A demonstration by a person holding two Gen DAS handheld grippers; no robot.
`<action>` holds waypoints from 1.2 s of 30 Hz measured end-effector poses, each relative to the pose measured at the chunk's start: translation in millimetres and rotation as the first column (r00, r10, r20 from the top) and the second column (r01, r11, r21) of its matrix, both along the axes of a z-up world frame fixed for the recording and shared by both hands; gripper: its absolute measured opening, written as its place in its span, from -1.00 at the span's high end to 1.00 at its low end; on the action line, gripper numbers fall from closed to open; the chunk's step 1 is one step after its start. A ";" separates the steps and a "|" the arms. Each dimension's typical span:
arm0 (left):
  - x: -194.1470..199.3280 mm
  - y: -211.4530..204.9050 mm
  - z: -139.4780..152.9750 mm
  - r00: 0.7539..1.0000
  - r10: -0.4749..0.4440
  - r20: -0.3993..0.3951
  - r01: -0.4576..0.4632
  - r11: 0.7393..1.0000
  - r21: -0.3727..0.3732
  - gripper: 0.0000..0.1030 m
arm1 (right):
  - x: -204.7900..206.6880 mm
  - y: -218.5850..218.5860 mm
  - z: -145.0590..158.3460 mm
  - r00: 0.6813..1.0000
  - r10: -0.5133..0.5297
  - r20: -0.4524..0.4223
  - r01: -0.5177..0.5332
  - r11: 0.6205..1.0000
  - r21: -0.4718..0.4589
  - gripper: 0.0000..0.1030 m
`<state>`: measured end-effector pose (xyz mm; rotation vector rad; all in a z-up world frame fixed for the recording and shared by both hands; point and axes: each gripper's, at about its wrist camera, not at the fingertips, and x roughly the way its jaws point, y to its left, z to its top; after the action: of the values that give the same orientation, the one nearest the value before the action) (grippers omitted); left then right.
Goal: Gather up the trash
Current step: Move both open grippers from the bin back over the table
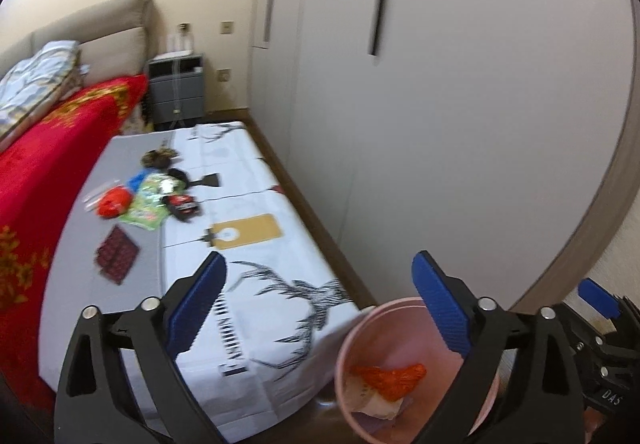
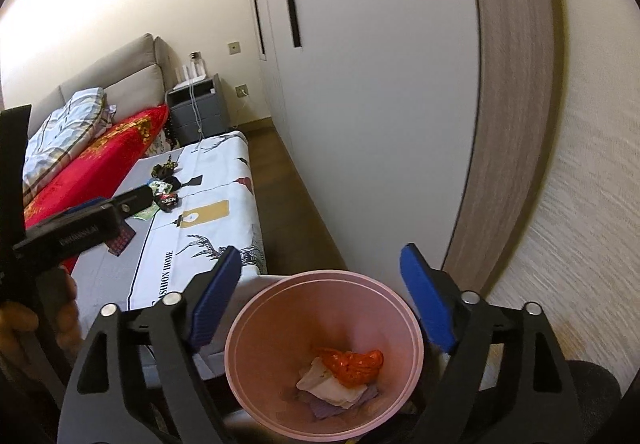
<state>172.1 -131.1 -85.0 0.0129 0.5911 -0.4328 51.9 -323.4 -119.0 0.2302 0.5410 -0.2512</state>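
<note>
A pink bin (image 2: 256, 308) stands on the floor at the near end of the low table; an orange wrapper (image 2: 354, 362) and crumpled white paper (image 2: 324, 384) lie in it. My right gripper (image 2: 321, 254) hangs open just above its rim, nothing between the blue pads. My left gripper (image 1: 320, 264) is open and empty too, over the table's near end with the bin (image 1: 360, 328) at its lower right. Further along the table lie a red wrapper (image 1: 114, 203), a green packet (image 1: 150, 204), a black-and-red packet (image 1: 182, 206) and a dark red chequered packet (image 1: 117, 254).
The table wears a white deer-print cloth (image 1: 260, 284). A bed with a red blanket (image 1: 48, 164) runs along its left side, a grey nightstand (image 1: 176, 92) stands behind, and wardrobe doors (image 1: 440, 124) flank a narrow strip of wood floor (image 2: 296, 220) on the right. A hand (image 2: 24, 324) holds the left tool.
</note>
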 end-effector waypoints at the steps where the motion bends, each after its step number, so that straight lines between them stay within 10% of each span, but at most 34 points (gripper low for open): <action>1: -1.0 9.1 3.4 1.000 0.022 0.008 -0.022 1.000 -0.009 -0.79 | -0.2 3.4 3.0 1.000 0.012 0.000 -0.012 1.000 0.001 -0.64; 9: -4.7 76.5 51.0 0.977 0.189 0.096 -0.185 0.982 -0.042 -0.81 | 8.3 43.5 40.2 0.988 0.136 0.073 -0.134 0.990 -0.033 -0.75; 18: 13.0 176.9 110.7 0.878 0.353 0.323 -0.385 0.922 0.041 -0.85 | 62.2 96.6 78.4 0.951 0.263 0.162 -0.252 0.964 -0.085 -0.82; 24: 47.3 225.2 110.0 0.846 0.430 0.315 -0.459 0.888 0.017 -0.85 | 113.9 120.7 87.8 0.938 0.292 0.187 -0.279 0.956 -0.091 -0.83; 36: 136.5 227.9 5.6 0.945 0.272 0.179 -0.286 0.956 0.057 -0.85 | 259.3 176.0 14.5 0.927 0.367 0.078 -0.354 0.925 -0.137 -0.85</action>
<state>308.5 96.8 -79.3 0.0431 0.4342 -0.1287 311.2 -147.4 -104.5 0.0218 0.4548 0.0877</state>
